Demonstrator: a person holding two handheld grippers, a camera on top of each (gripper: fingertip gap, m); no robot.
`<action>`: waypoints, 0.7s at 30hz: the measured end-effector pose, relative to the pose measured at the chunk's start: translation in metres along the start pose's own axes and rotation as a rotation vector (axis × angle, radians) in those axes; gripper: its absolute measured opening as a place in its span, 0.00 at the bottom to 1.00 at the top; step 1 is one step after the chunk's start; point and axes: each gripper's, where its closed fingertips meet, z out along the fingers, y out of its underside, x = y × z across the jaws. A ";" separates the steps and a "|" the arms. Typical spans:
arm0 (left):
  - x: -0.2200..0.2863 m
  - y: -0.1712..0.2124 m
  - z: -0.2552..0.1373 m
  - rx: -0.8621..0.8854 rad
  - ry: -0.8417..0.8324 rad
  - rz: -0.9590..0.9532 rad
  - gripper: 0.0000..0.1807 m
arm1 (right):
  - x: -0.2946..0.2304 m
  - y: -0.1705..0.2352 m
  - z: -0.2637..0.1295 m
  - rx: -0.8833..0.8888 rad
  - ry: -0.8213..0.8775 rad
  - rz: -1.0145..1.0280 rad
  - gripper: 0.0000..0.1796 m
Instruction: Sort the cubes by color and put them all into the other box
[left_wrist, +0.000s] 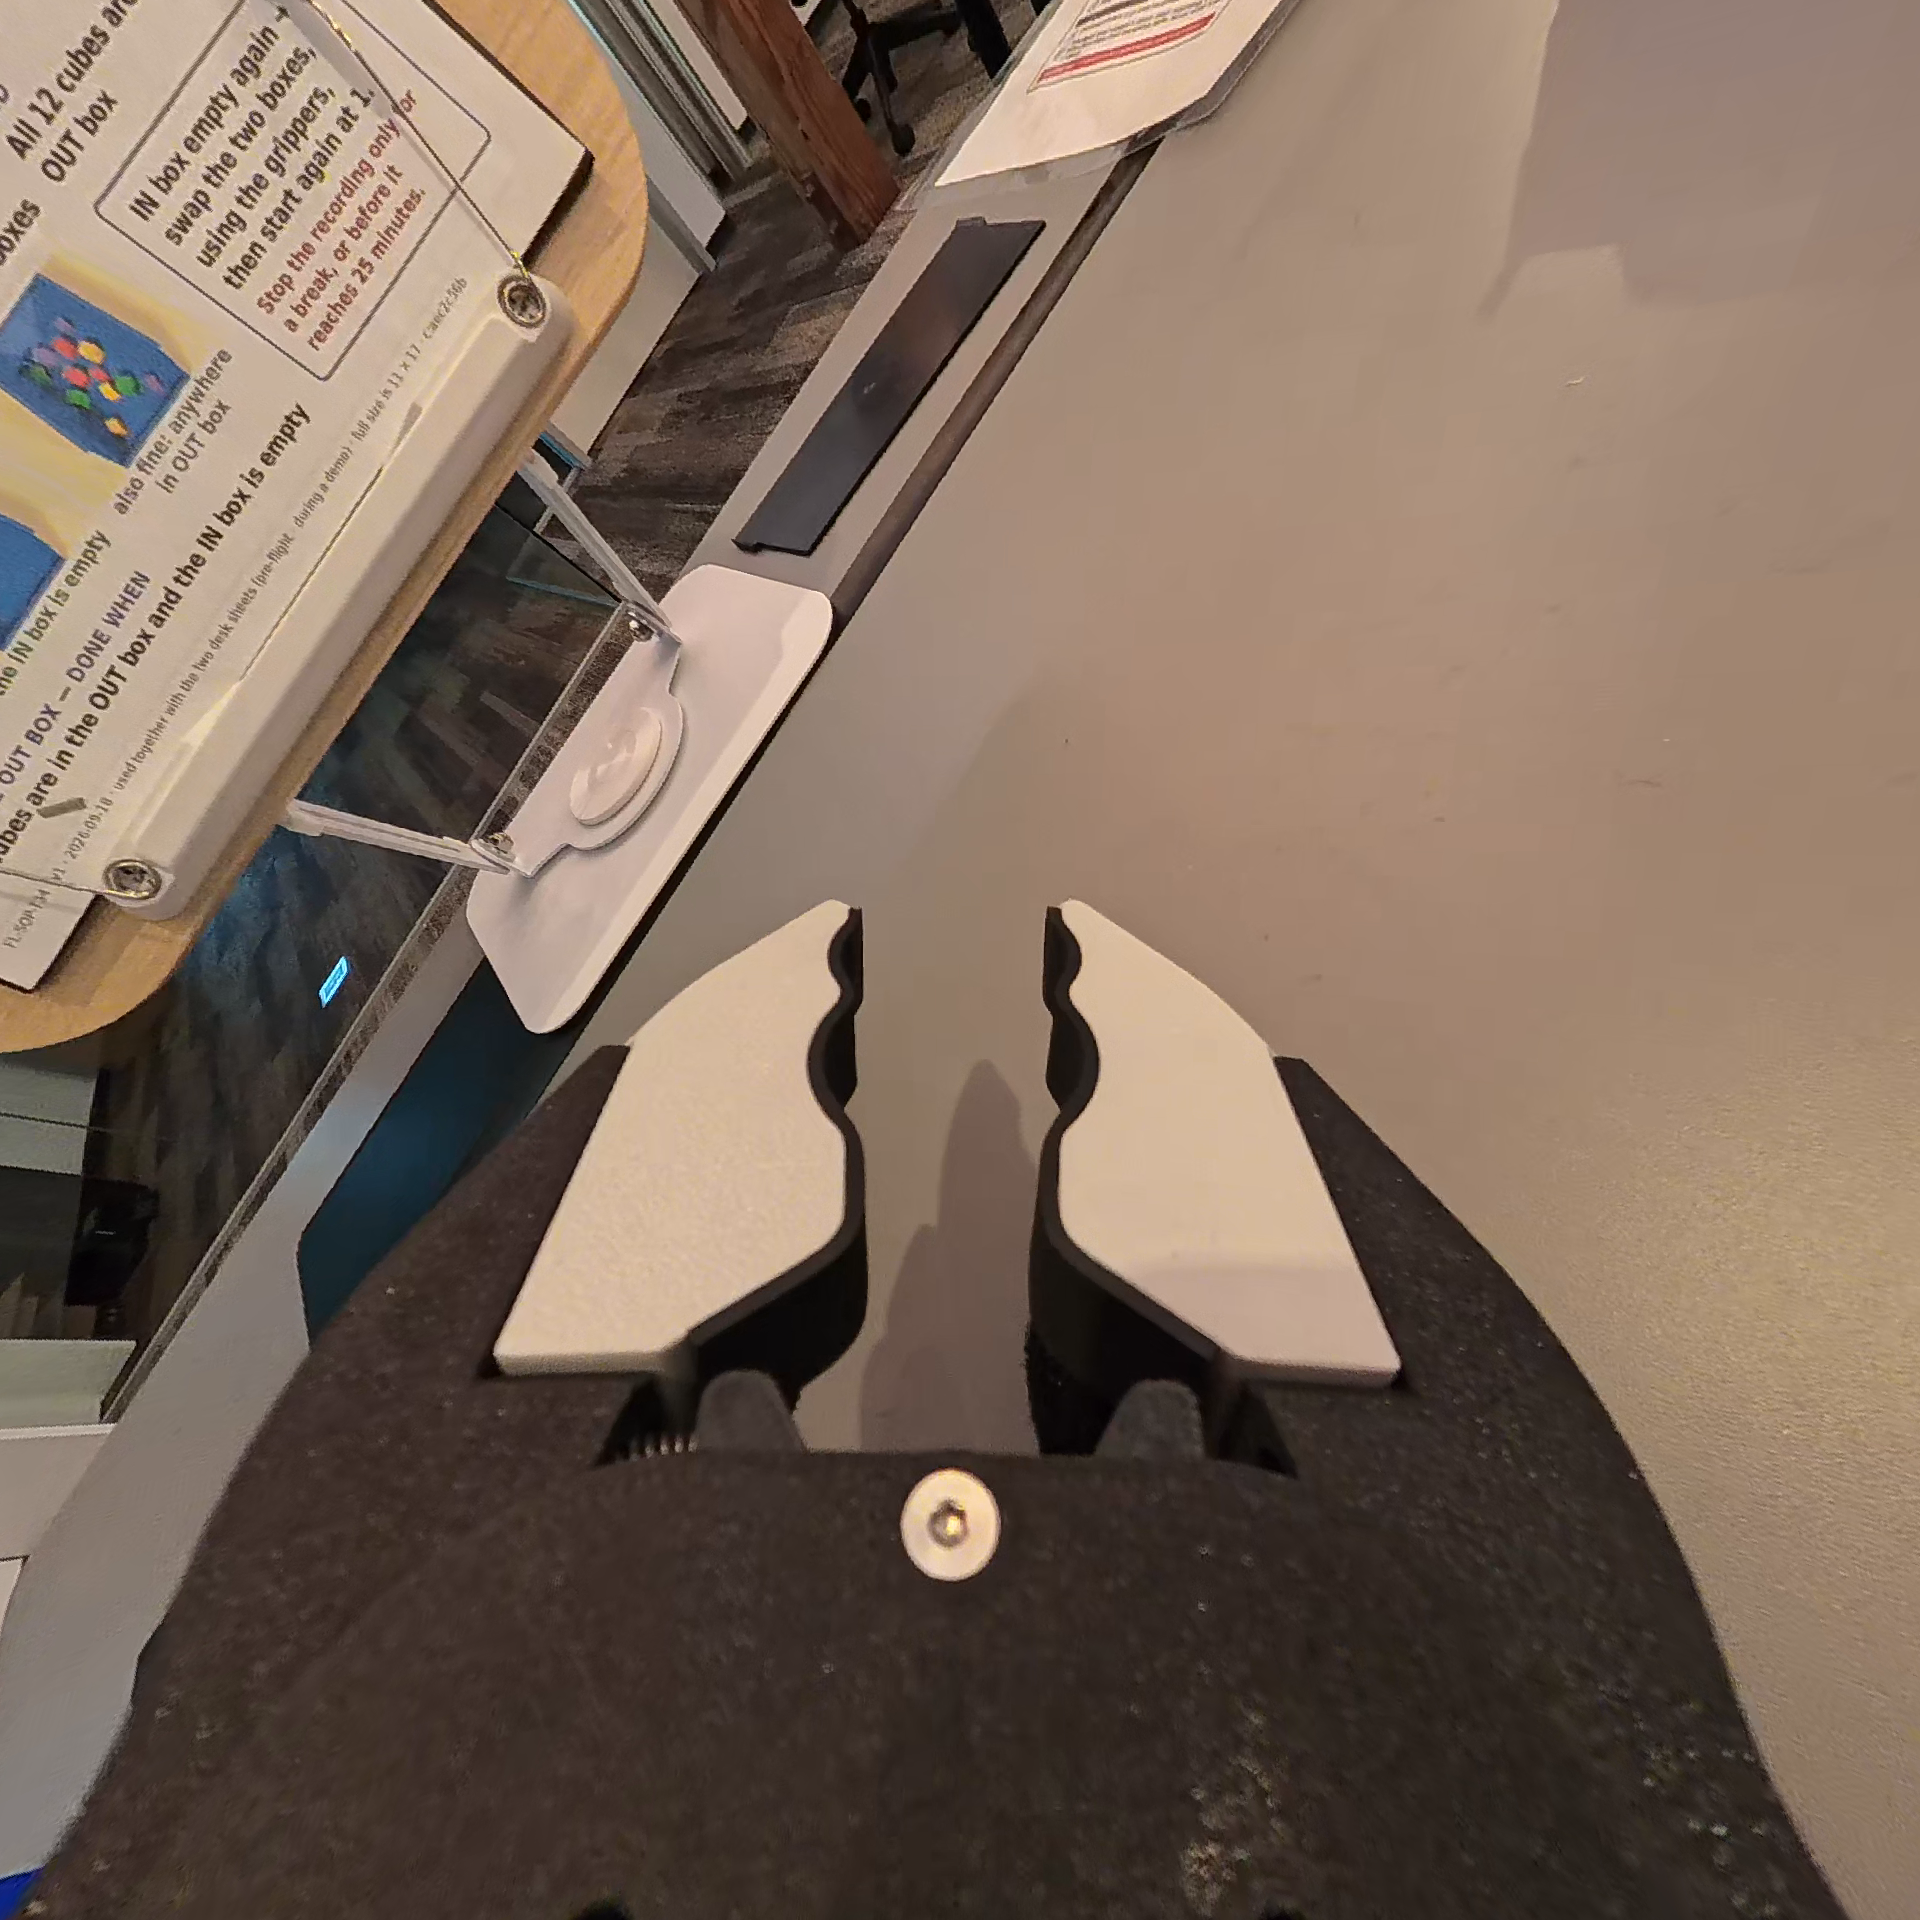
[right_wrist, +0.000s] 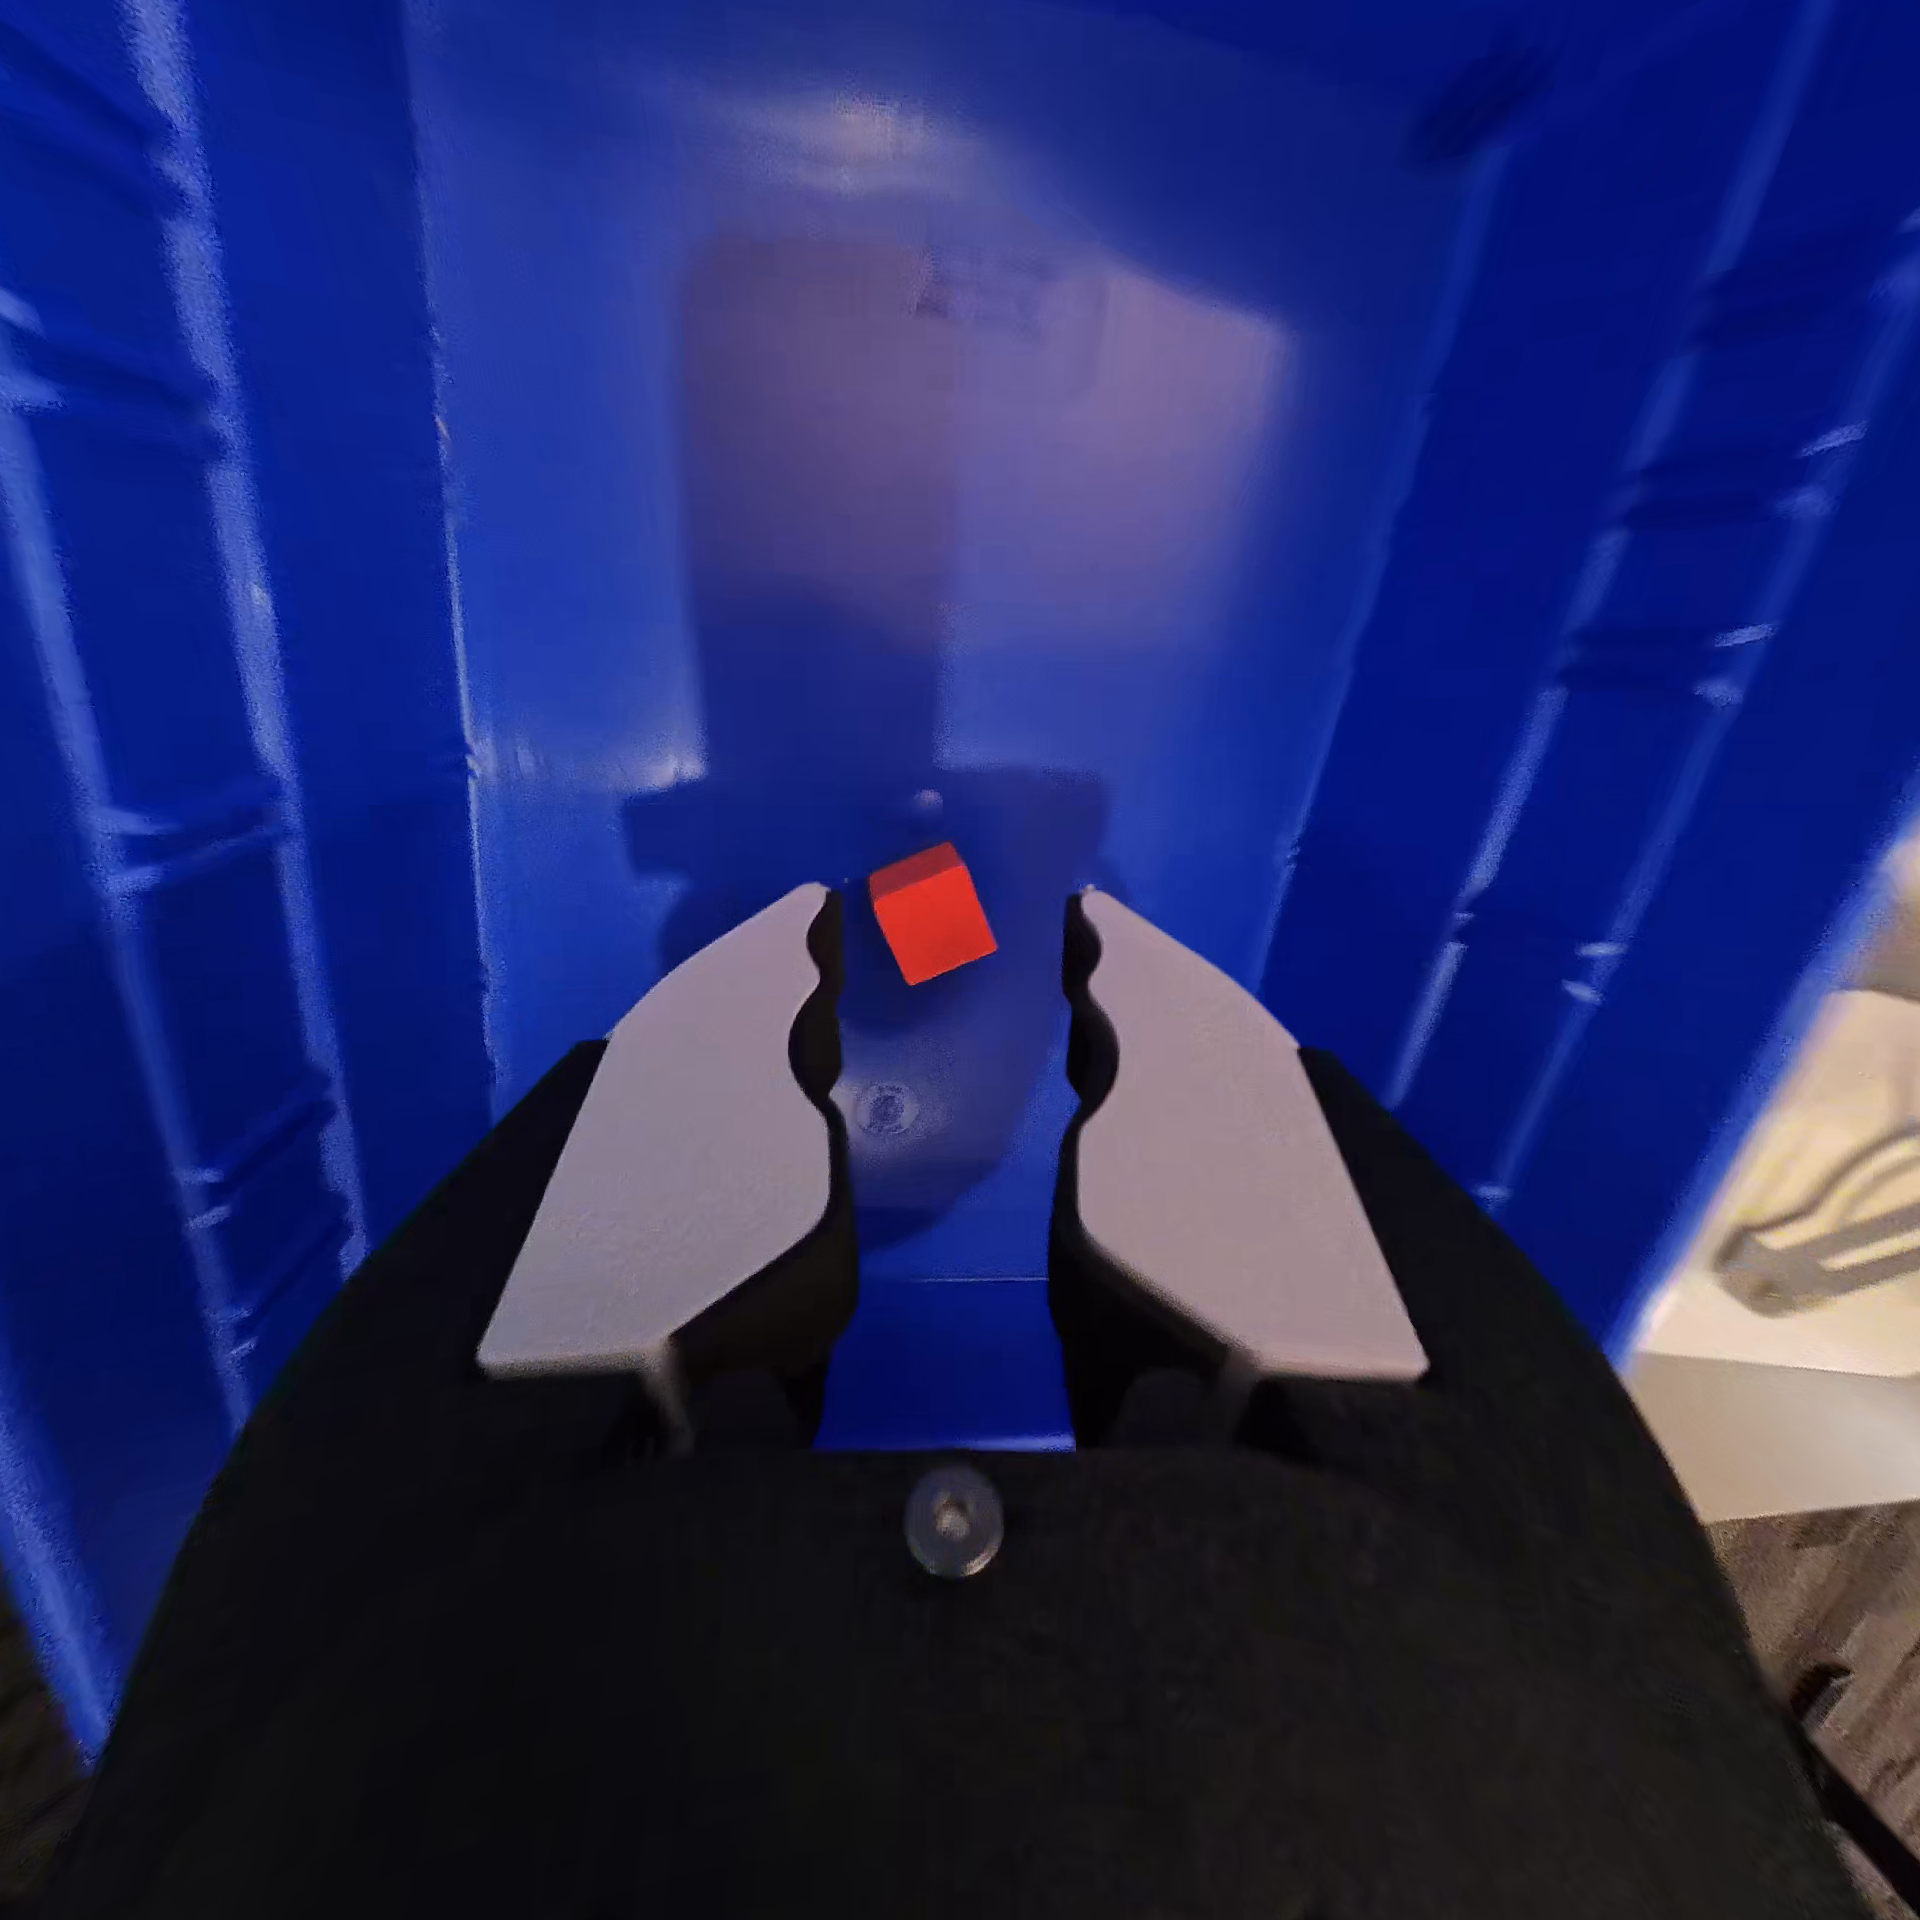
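Observation:
In the right wrist view my right gripper (right_wrist: 951, 894) is open above the inside of a blue box (right_wrist: 582, 520). A red cube (right_wrist: 932, 927) shows between the fingertips, nearer the left finger and touching neither; I cannot tell whether it rests on the box floor or is in the air. No other cube shows in this box. In the left wrist view my left gripper (left_wrist: 951, 914) is open and empty over a bare grey table (left_wrist: 1455, 727). No cube or box shows in that view.
A white stand base (left_wrist: 665, 790) with clear supports sits at the table's left edge and holds an instruction sheet (left_wrist: 187, 416) on a wooden board. A black strip (left_wrist: 894, 384) lies along the table edge. Paper (left_wrist: 1112, 83) lies at the far end. Carpeted floor lies beyond.

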 end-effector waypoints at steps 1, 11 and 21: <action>0.000 0.000 0.000 0.000 0.000 -0.001 0.18 | 0.003 -0.009 -0.011 0.055 0.042 -0.003 0.23; 0.003 0.000 0.002 -0.010 -0.001 0.011 0.18 | -0.069 -0.111 -0.212 0.895 0.333 -0.037 0.29; -0.008 0.006 0.002 -0.017 -0.026 -0.018 0.18 | -0.217 -0.153 -0.293 1.299 0.287 -0.125 0.34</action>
